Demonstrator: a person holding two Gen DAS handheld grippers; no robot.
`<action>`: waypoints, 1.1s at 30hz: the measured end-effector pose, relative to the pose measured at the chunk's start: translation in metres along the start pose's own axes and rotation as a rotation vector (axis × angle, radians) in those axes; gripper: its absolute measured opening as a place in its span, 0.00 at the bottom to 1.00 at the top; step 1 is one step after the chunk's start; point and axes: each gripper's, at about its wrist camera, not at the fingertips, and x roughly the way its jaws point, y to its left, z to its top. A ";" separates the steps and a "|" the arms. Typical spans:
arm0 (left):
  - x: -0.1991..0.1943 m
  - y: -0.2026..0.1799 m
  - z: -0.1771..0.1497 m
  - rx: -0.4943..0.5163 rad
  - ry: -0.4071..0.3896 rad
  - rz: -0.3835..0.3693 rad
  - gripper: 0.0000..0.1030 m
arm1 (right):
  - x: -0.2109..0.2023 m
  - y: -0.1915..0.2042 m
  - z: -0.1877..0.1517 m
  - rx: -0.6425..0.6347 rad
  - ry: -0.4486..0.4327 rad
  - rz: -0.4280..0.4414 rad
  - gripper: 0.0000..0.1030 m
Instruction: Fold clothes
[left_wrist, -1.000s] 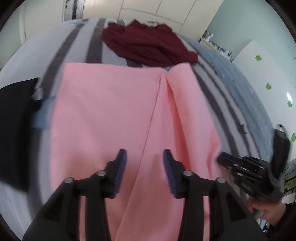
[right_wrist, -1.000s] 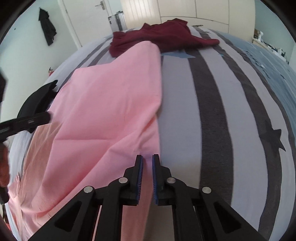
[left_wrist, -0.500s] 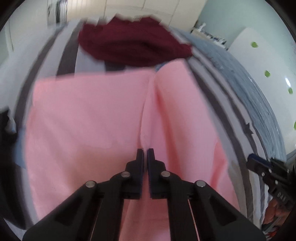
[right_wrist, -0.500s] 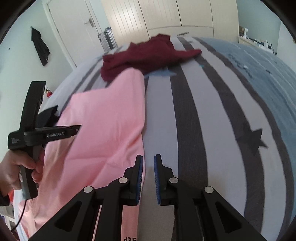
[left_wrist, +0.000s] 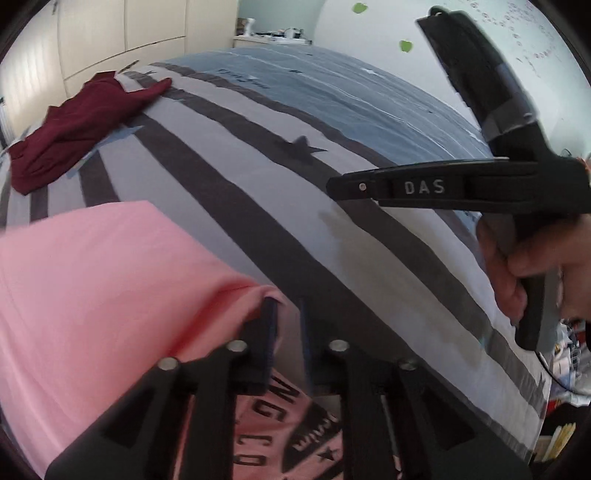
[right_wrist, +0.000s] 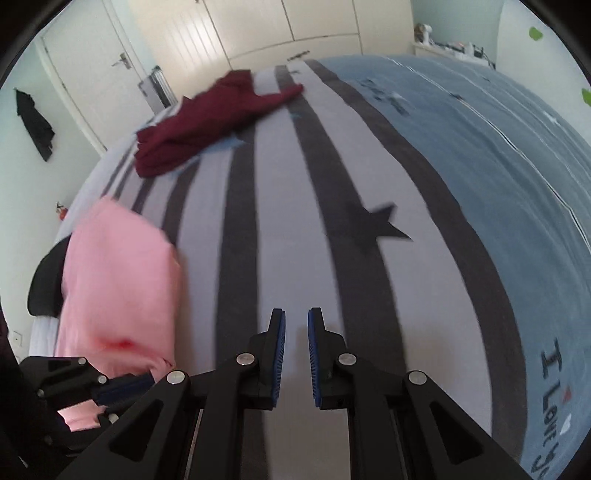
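Pink T-shirt lifted at its folded edge on a striped bed, one gripper on the cloth and one over bare bedding.

Left wrist view: the left gripper (left_wrist: 286, 317) has its jaws narrow, having just opened a little, with a fold of the pink T-shirt (left_wrist: 92, 288) lying against the left finger; whether the pads pinch the cloth cannot be told. Dark printed lettering on the shirt shows beneath the gripper. A maroon garment (left_wrist: 77, 125) lies crumpled farther up the bed (left_wrist: 258, 192). A hand (left_wrist: 524, 266) holds the right gripper's handle at the right.
Right wrist view: the right gripper (right_wrist: 295, 325) hangs over the grey stripes with its jaws narrow and nothing between them. The pink T-shirt (right_wrist: 118, 291) lies well to its left, the maroon garment (right_wrist: 207, 125) beyond it.
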 end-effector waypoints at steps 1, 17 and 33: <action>-0.007 0.003 -0.003 -0.027 -0.016 -0.023 0.17 | 0.000 0.000 -0.001 -0.005 0.004 0.008 0.11; -0.100 0.159 -0.104 -0.635 -0.077 0.063 0.39 | -0.018 0.158 -0.037 -0.601 -0.028 0.185 0.43; -0.089 0.201 -0.032 -0.655 -0.245 -0.061 0.39 | 0.042 0.160 0.000 -0.474 -0.005 0.110 0.07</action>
